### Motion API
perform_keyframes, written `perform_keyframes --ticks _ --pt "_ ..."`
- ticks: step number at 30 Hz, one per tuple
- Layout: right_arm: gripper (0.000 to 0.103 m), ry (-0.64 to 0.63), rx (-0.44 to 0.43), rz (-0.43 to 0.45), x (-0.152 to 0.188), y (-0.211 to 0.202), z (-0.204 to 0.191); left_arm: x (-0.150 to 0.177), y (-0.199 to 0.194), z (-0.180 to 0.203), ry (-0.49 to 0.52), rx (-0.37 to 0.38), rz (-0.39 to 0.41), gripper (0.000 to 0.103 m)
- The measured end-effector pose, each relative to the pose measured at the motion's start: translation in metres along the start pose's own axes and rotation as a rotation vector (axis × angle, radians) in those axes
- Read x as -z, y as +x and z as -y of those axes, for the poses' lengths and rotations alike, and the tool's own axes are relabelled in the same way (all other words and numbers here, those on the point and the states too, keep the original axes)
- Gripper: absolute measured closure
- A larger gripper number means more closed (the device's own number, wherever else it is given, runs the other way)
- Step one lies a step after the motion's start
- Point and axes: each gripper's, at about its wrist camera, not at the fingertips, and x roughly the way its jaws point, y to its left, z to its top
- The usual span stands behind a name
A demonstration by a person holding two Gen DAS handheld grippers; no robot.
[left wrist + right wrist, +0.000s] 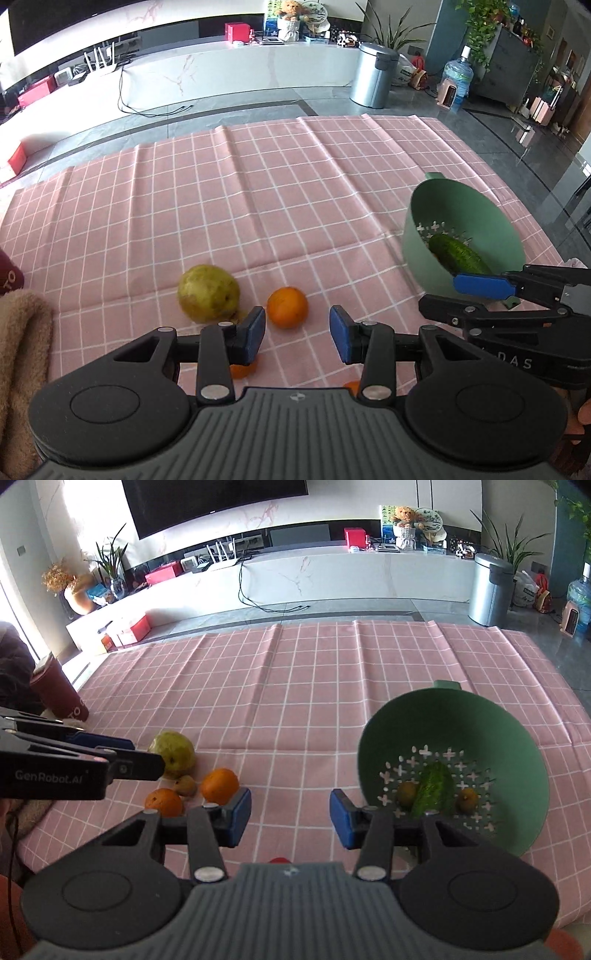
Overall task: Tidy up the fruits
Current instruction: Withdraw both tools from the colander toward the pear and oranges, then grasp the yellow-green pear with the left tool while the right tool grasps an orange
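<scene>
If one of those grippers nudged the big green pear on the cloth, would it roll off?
The pear looks lopsided rather than round, so it would probably wobble and curve, not roll straight. Its skin seems smooth, so narrow pads might slip. It is the biggest fruit, likely heavier than the orange beside it.

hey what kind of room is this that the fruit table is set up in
Most likely a home living room. A large dark TV screen hangs over a long white media console, with a teddy bear and potted plants around. The pink checked tablecloth covers the table.
</scene>
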Motion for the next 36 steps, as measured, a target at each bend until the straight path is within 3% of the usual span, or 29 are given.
perform_keyframes --ticks 7,14,16,22,26,36 --pt "0.059 -0.041 -0.018 -0.038 0.016 0.019 -0.023 0.028 0.006 -0.044 -0.097 0.013 -0.009 0.055" --pt "0.059 -0.054 -0.062 -0.082 0.011 0.052 -0.044 0.023 0.031 -0.062 -0.142 0.016 0.007 0.054" --pt "0.059 -0.059 -0.067 -0.094 0.006 0.064 -0.048 0.018 0.041 -0.067 -0.157 0.012 0.006 0.042" --pt "0.059 -0.043 -0.087 -0.153 -0.007 0.102 -0.053 0.005 0.071 -0.085 -0.193 0.004 -0.029 0.031" --pt "0.053 -0.03 -0.102 -0.183 -0.013 0.126 -0.057 -0.002 0.087 -0.095 -0.187 0.005 -0.046 0.029" --pt "0.054 0.008 -0.116 -0.234 -0.021 0.16 -0.057 -0.012 0.11 -0.105 -0.21 0.095 -0.056 0.02"
